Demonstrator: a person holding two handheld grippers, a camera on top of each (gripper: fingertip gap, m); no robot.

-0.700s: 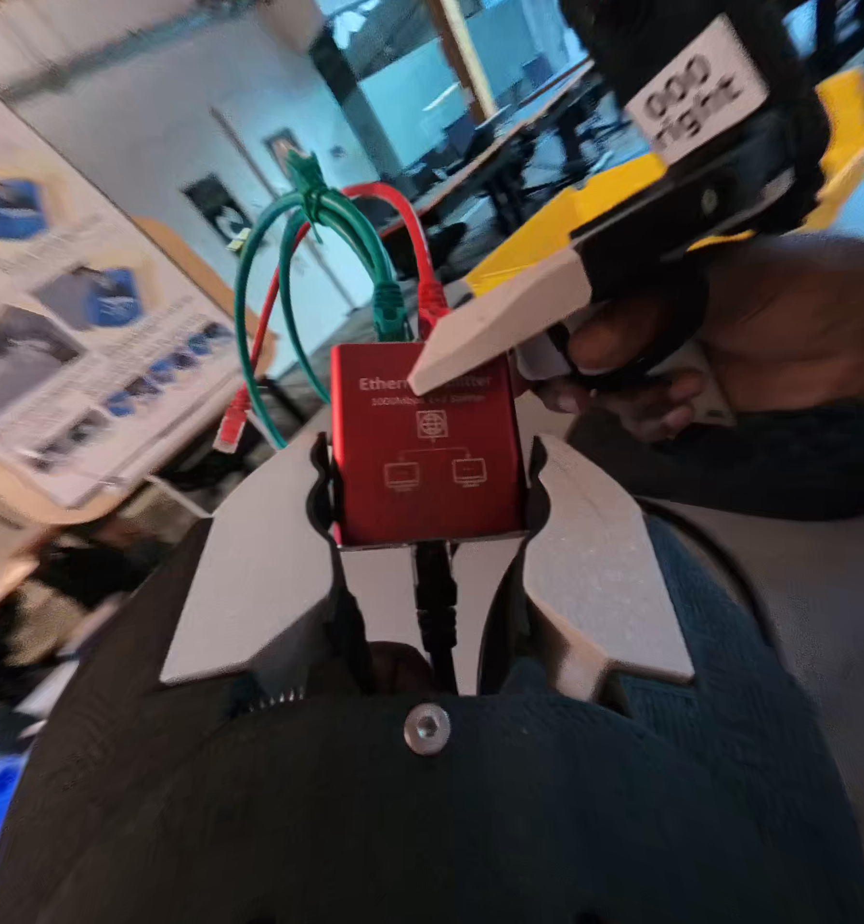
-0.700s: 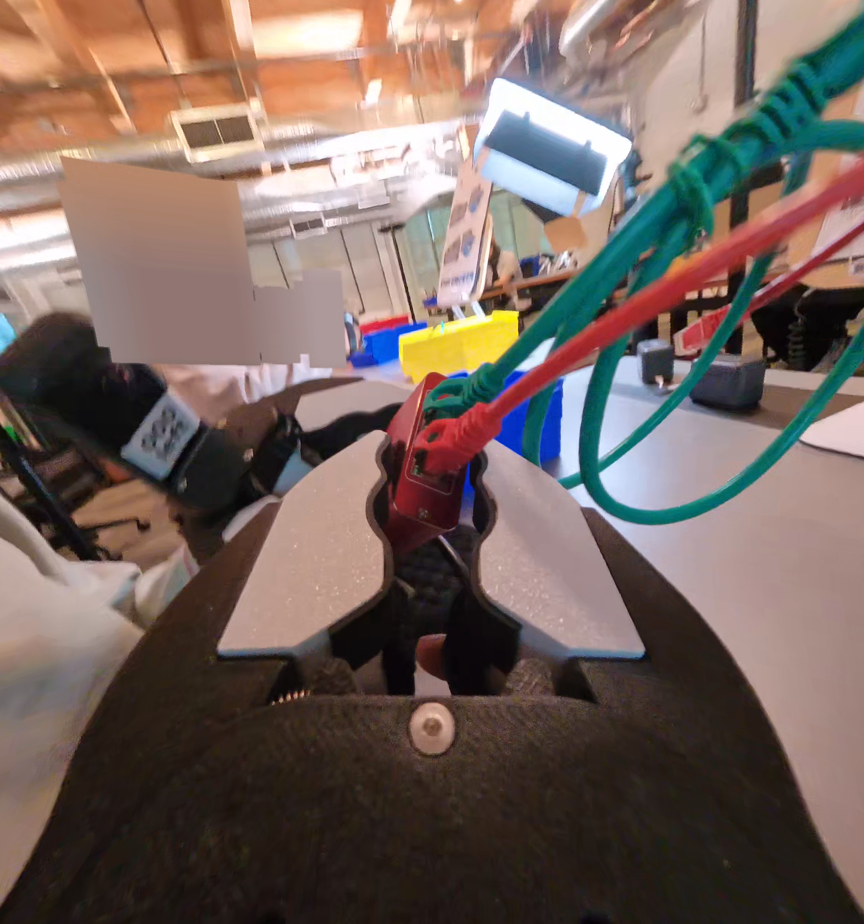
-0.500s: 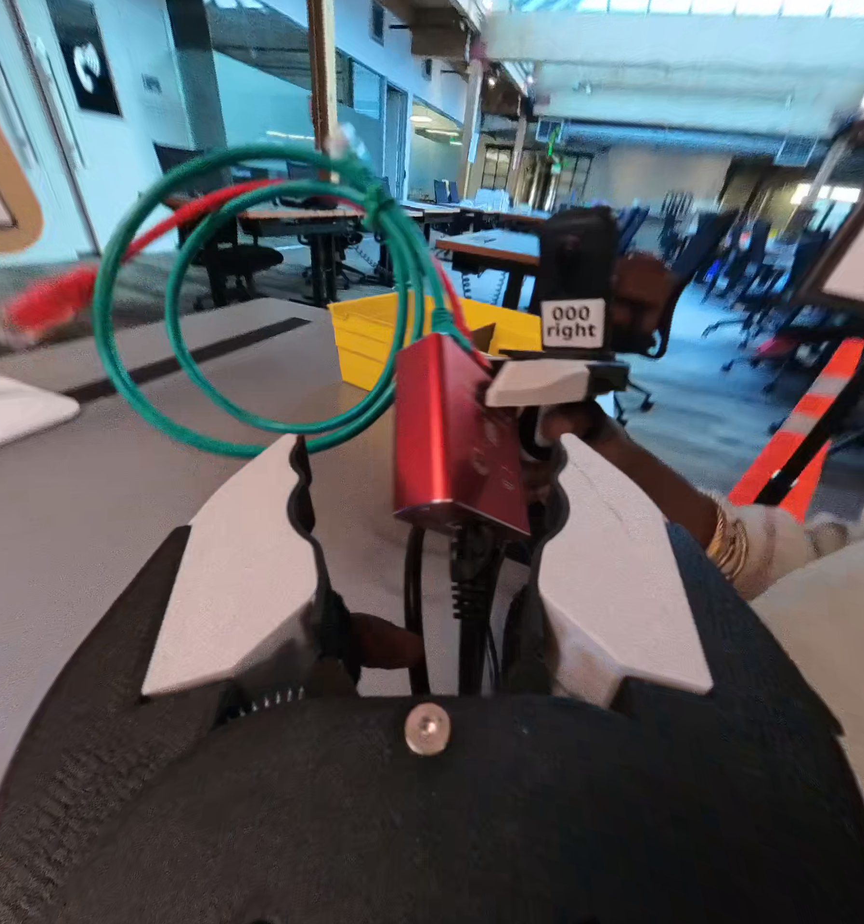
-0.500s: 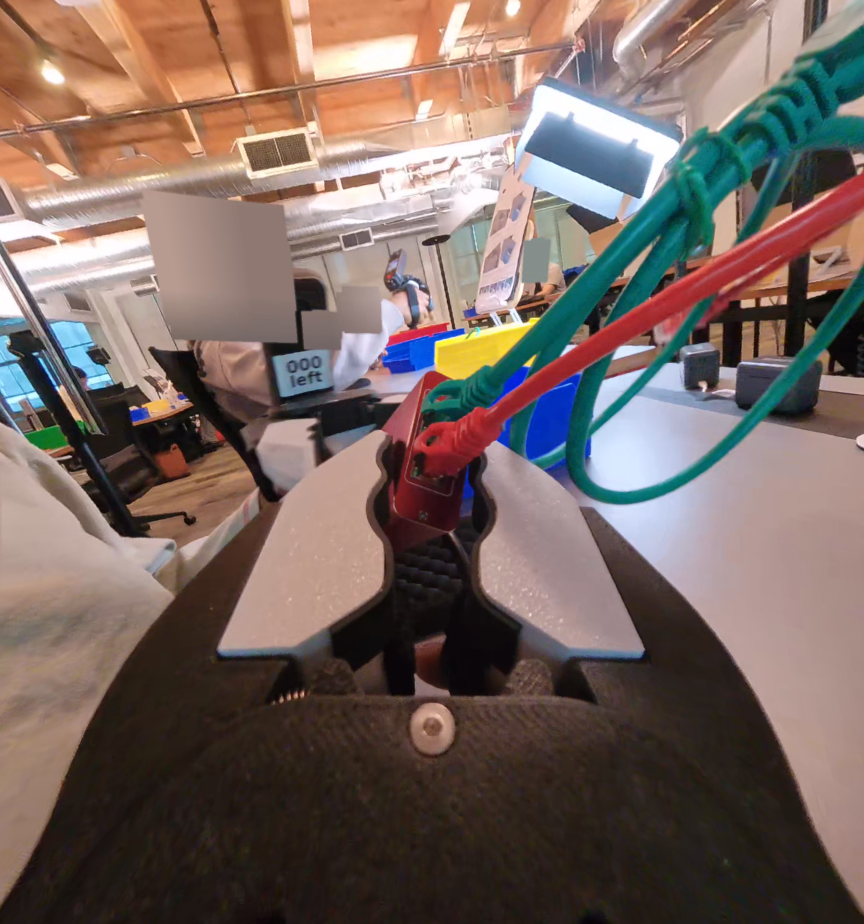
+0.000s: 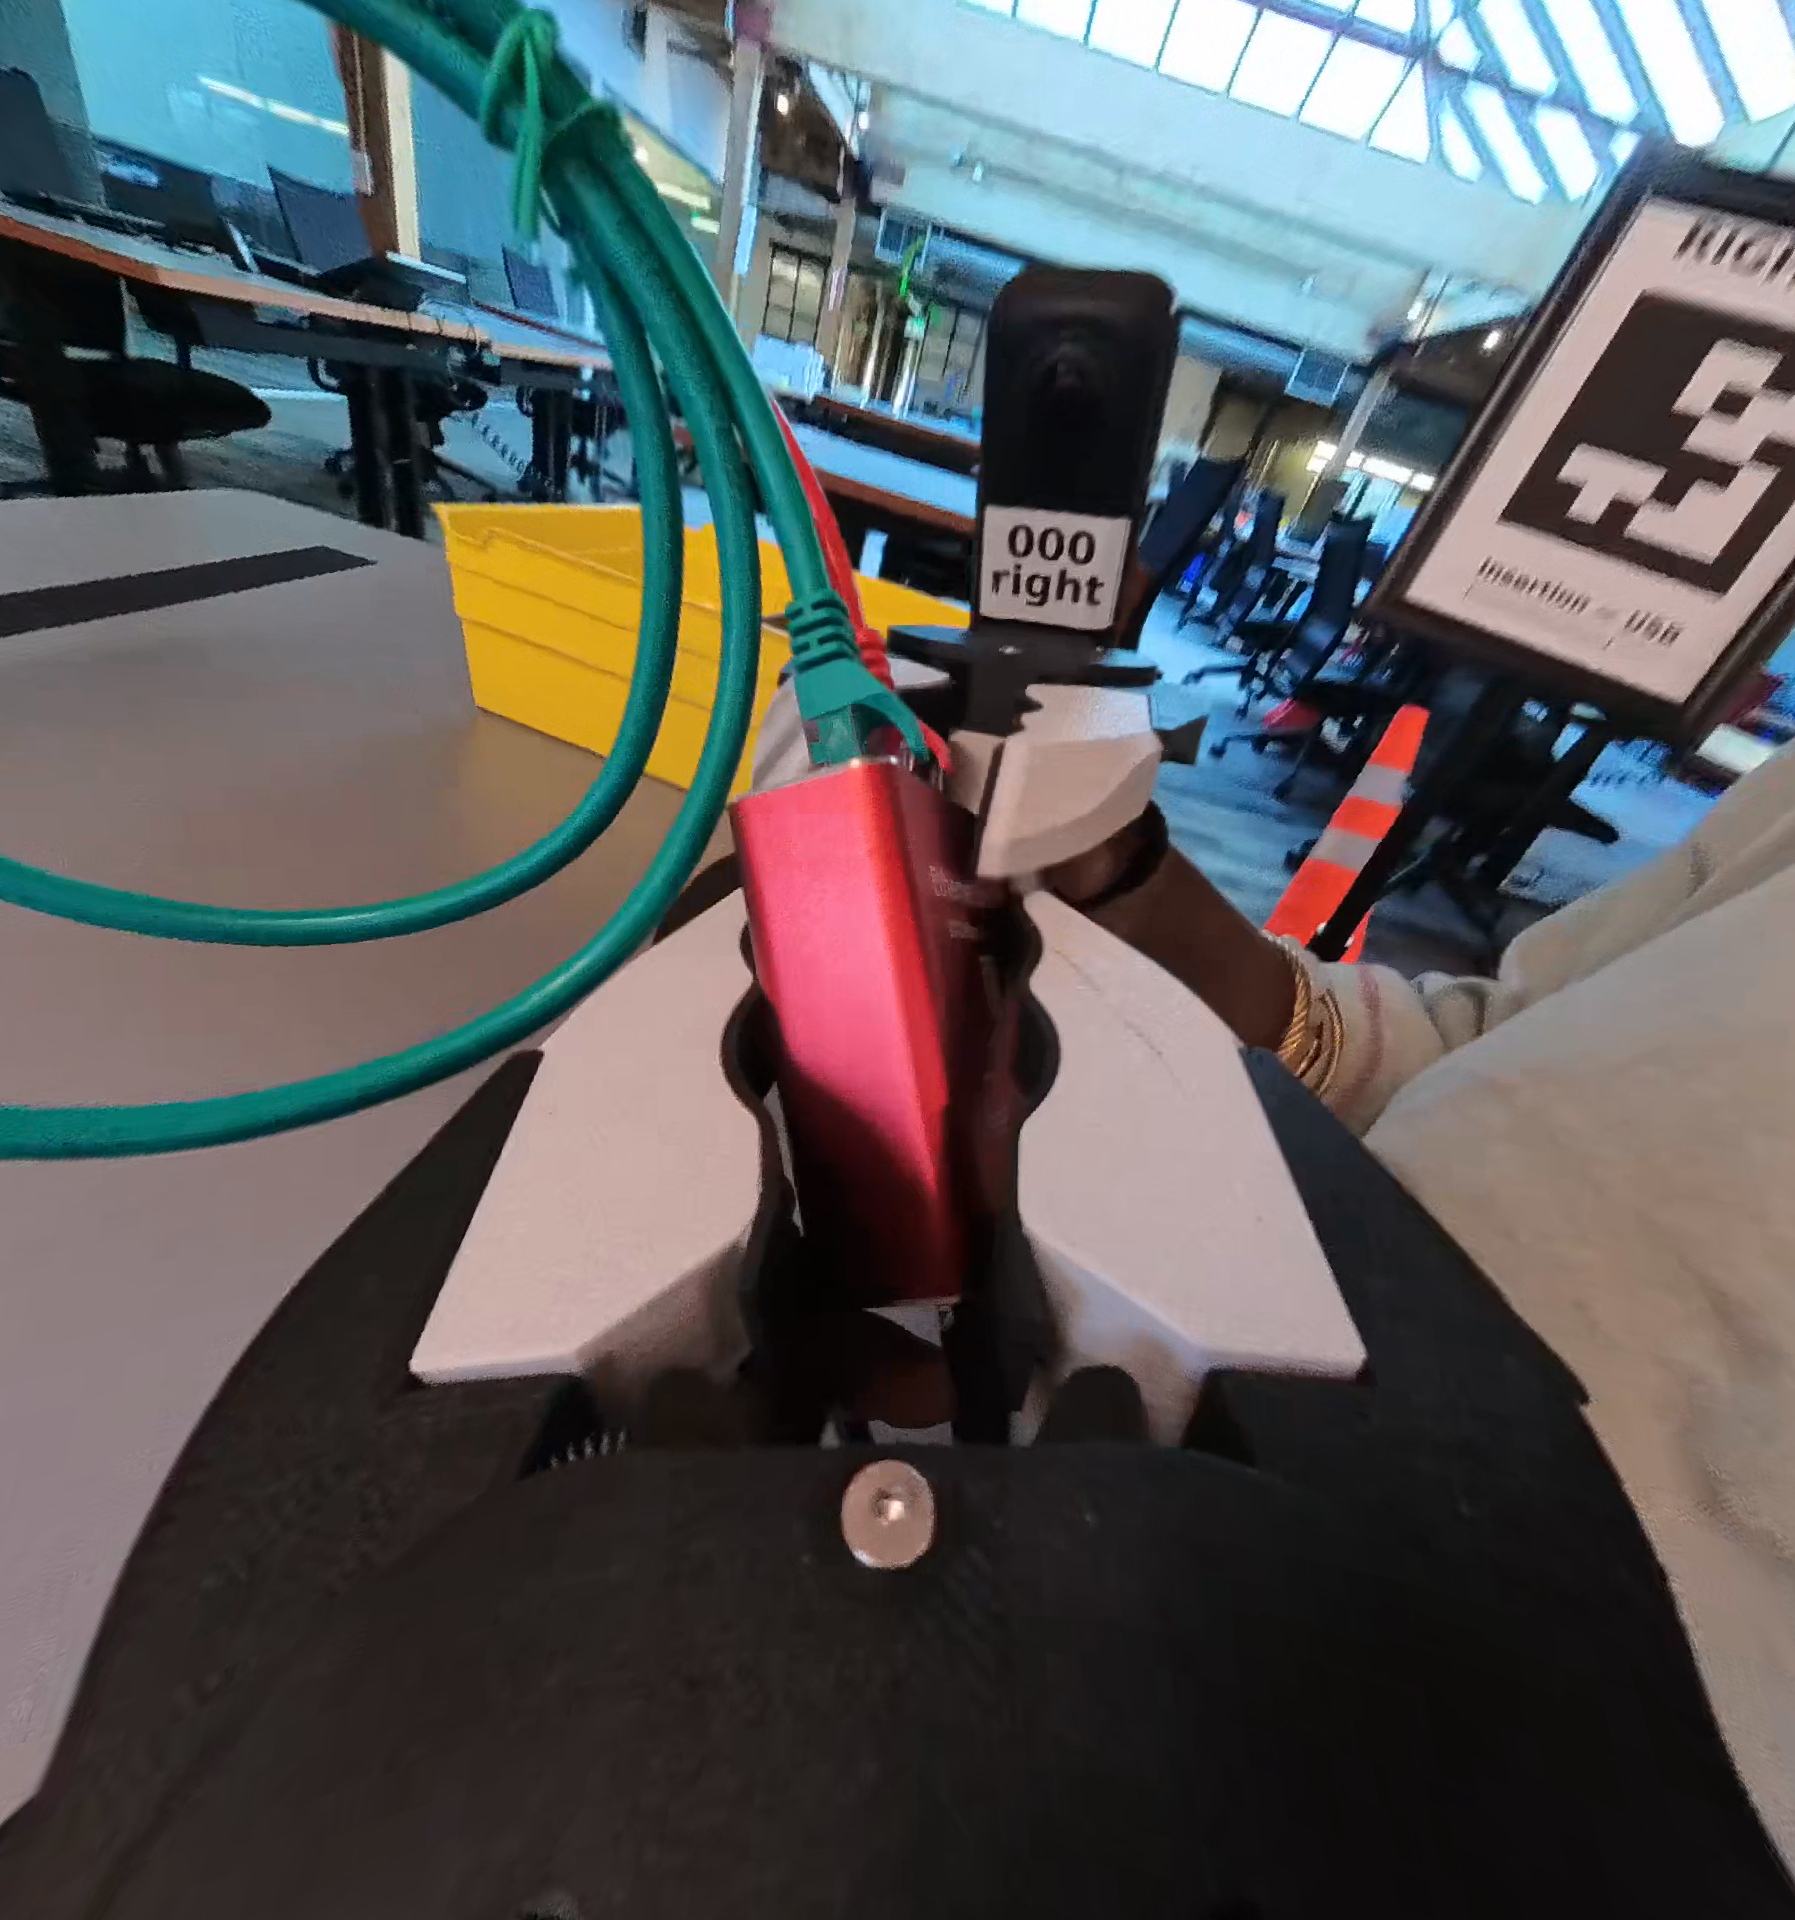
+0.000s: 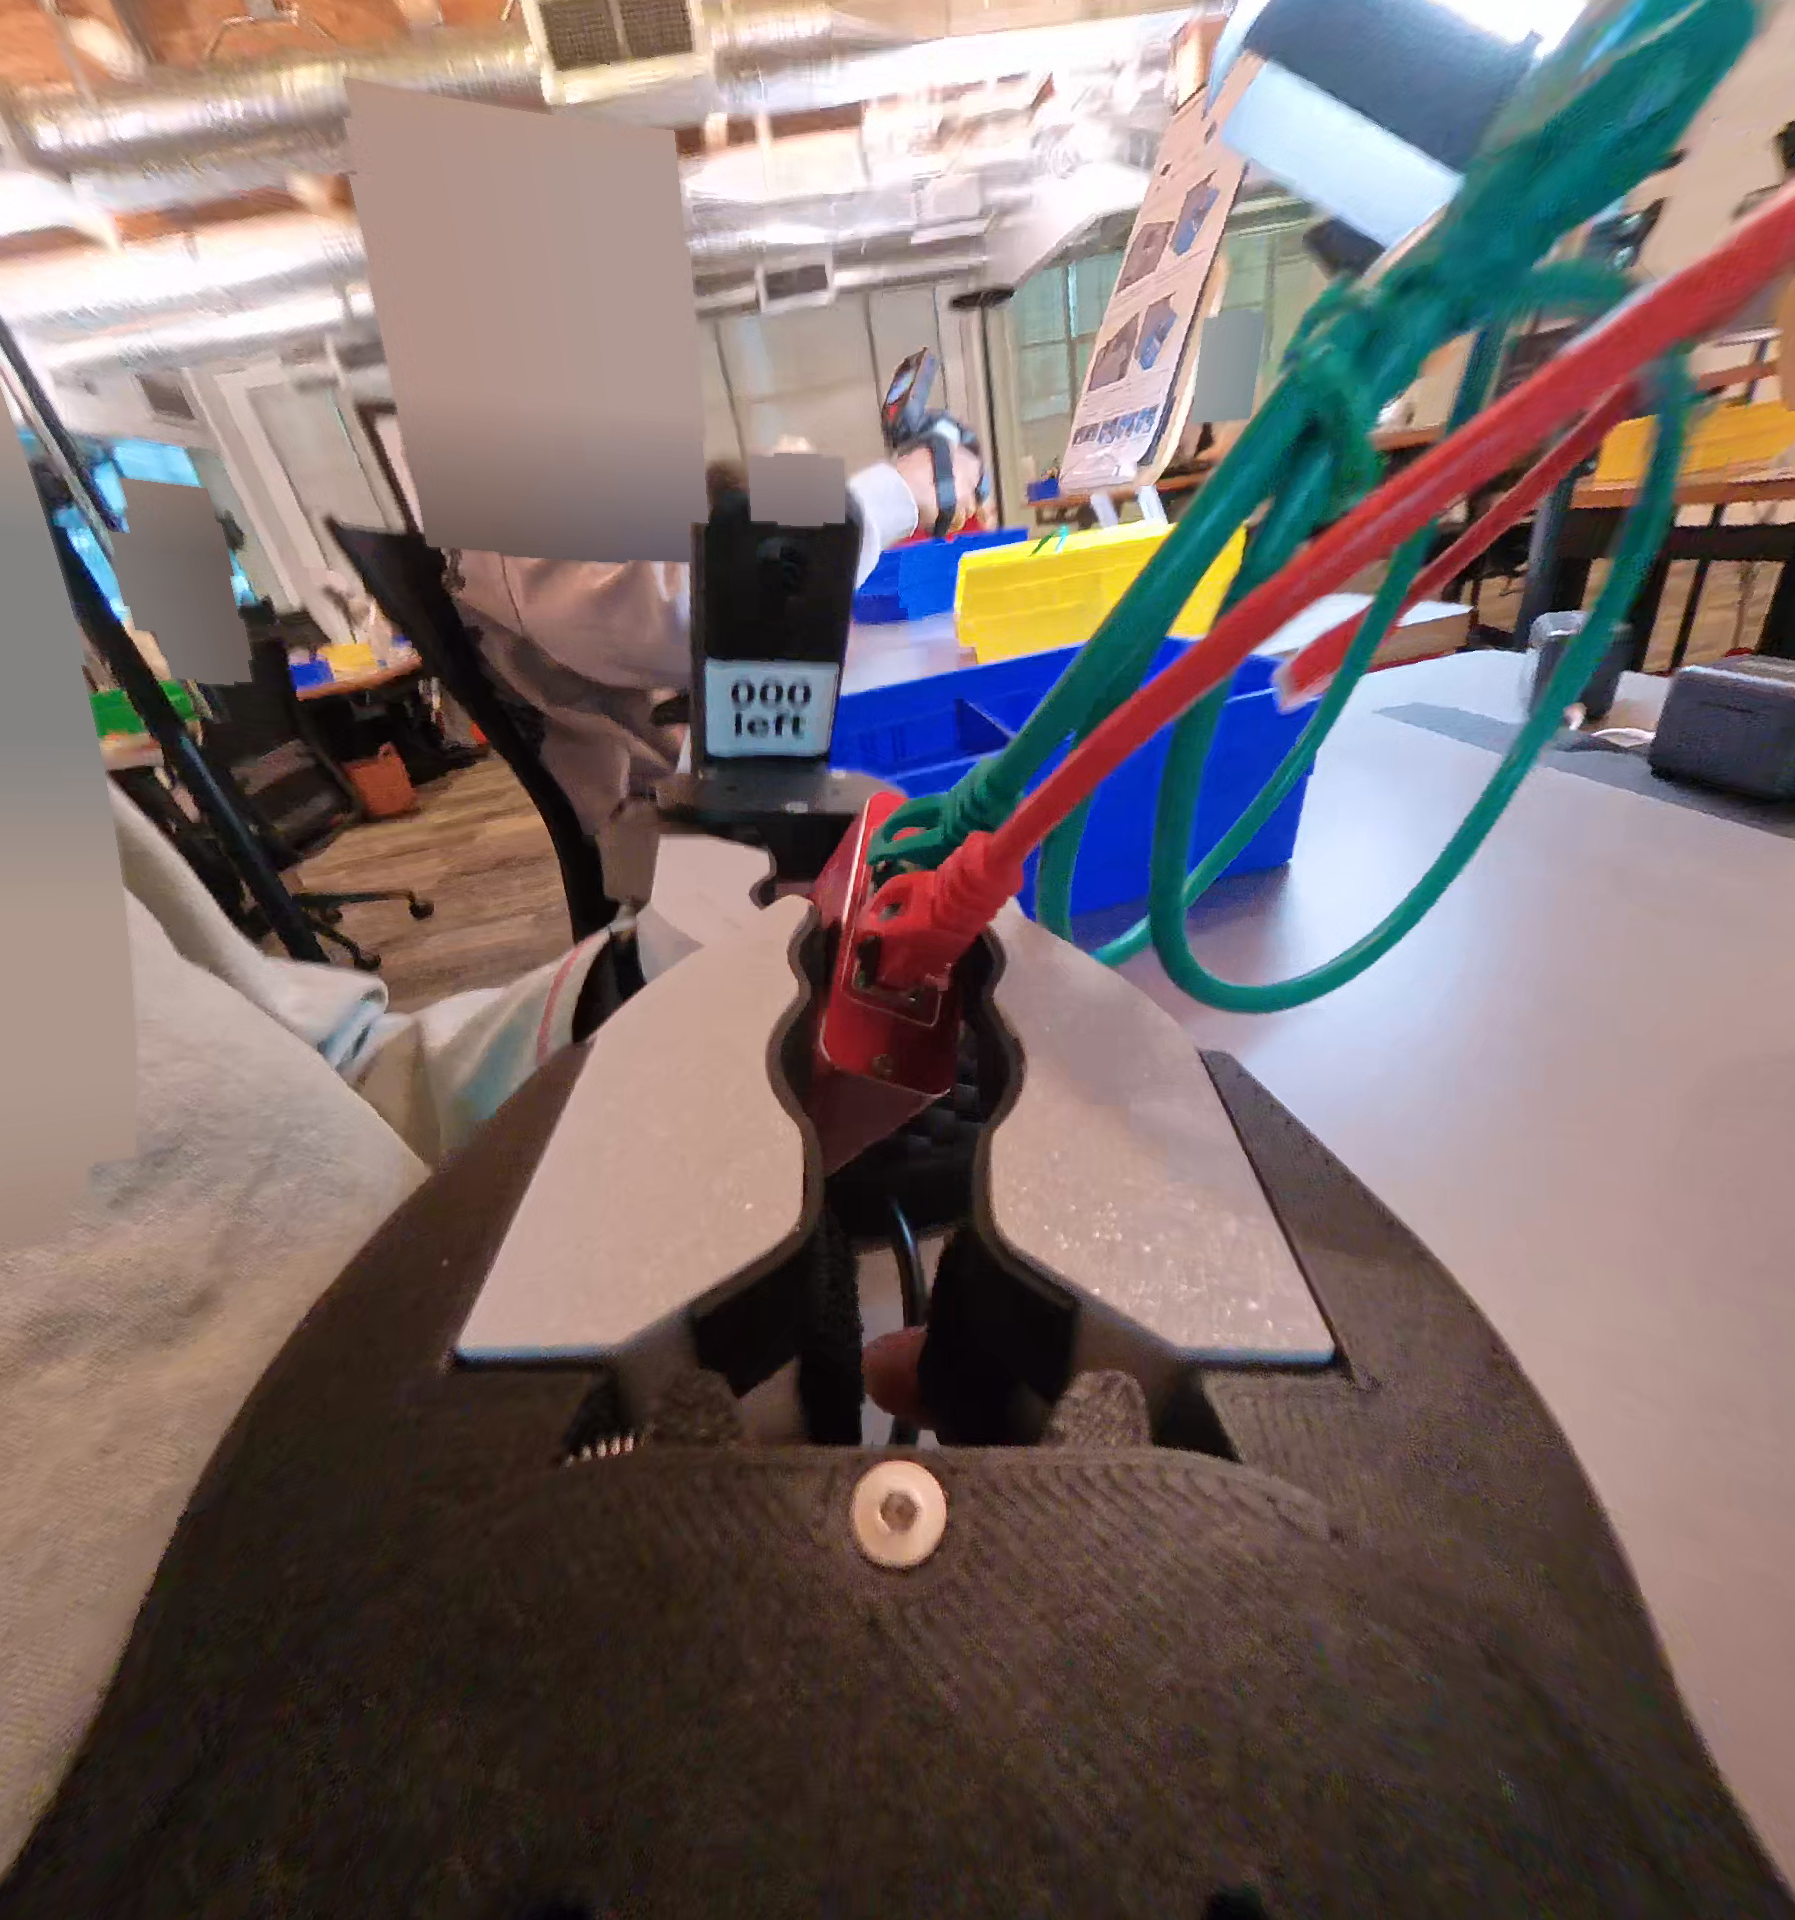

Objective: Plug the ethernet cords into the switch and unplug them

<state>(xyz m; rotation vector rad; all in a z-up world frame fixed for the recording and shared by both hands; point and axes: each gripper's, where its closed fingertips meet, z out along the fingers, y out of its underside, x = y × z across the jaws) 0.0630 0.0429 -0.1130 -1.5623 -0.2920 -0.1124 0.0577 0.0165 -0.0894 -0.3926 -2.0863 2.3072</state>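
The red switch [image 5: 851,1039] sits edge-on between the fingers of my left gripper [image 5: 882,935], which is shut on it. A green cord [image 5: 831,686] and a red cord [image 6: 976,883] are plugged into its far end. The green cord loops out over the table [image 5: 197,779], and a black cable leaves the switch's near end. My right gripper [image 6: 893,935] is shut on the port end of the switch [image 6: 882,997], just below the red plug. It also shows in the left wrist view [image 5: 1038,769], opposite my left gripper.
A yellow bin [image 5: 581,623] stands on the table behind the cords. A blue bin [image 6: 1132,748] and dark boxes [image 6: 1755,727] stand on the table in the right wrist view. A sign board [image 5: 1651,447] and an orange cone [image 5: 1360,821] stand at the right. A person's pale sleeve [image 5: 1599,1143] is close by. Left and right tips are no more than a few centimetres apart.
My left gripper opened, the switch turned edge-on, and the left fingers have closed on it again. My right gripper stayed shut on the port end.
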